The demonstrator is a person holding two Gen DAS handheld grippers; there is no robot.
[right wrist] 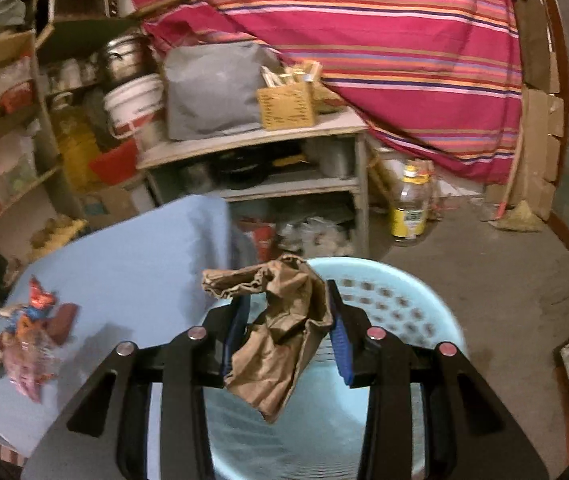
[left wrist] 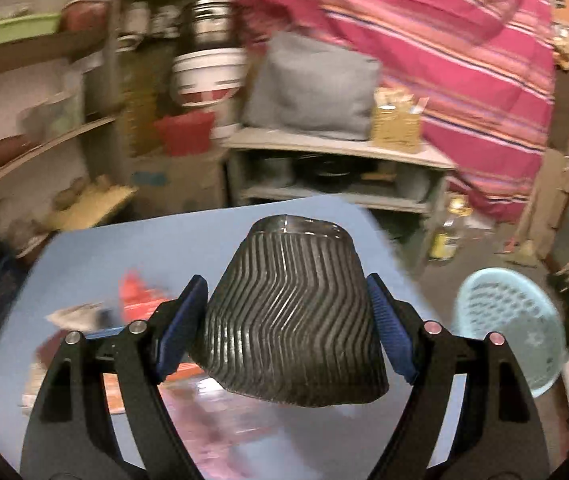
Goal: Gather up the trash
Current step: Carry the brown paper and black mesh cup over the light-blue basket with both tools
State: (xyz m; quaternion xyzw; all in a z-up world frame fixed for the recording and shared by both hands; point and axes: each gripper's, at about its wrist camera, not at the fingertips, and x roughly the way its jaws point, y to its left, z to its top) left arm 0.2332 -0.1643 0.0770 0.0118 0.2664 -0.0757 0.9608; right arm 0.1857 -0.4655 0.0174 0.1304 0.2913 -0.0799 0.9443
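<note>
My left gripper (left wrist: pixel 286 320) is shut on a dark ribbed plastic cup (left wrist: pixel 292 312), held upside down above the blue table (left wrist: pixel 188 240). Its blue pads (left wrist: pixel 182 332) press both sides of the cup. Blurred wrappers (left wrist: pixel 140 304) lie on the table behind it. My right gripper (right wrist: pixel 288 328) is shut on a crumpled brown paper bag (right wrist: pixel 280 332), which hangs directly above the light blue perforated basket (right wrist: pixel 412 304). That basket (left wrist: pixel 512 324) also shows on the floor at the right of the left wrist view. More wrappers (right wrist: pixel 32 332) lie at the left of the blue table (right wrist: pixel 144 264).
A grey shelf unit (right wrist: pixel 268 136) with a grey bag (right wrist: pixel 212 88) and a woven box (right wrist: pixel 286 106) stands behind the table. A striped pink cloth (right wrist: pixel 364 40) hangs at the back. A plastic jar (right wrist: pixel 410 204) stands on the concrete floor (right wrist: pixel 484 280). Cluttered shelves (left wrist: pixel 36 140) line the left.
</note>
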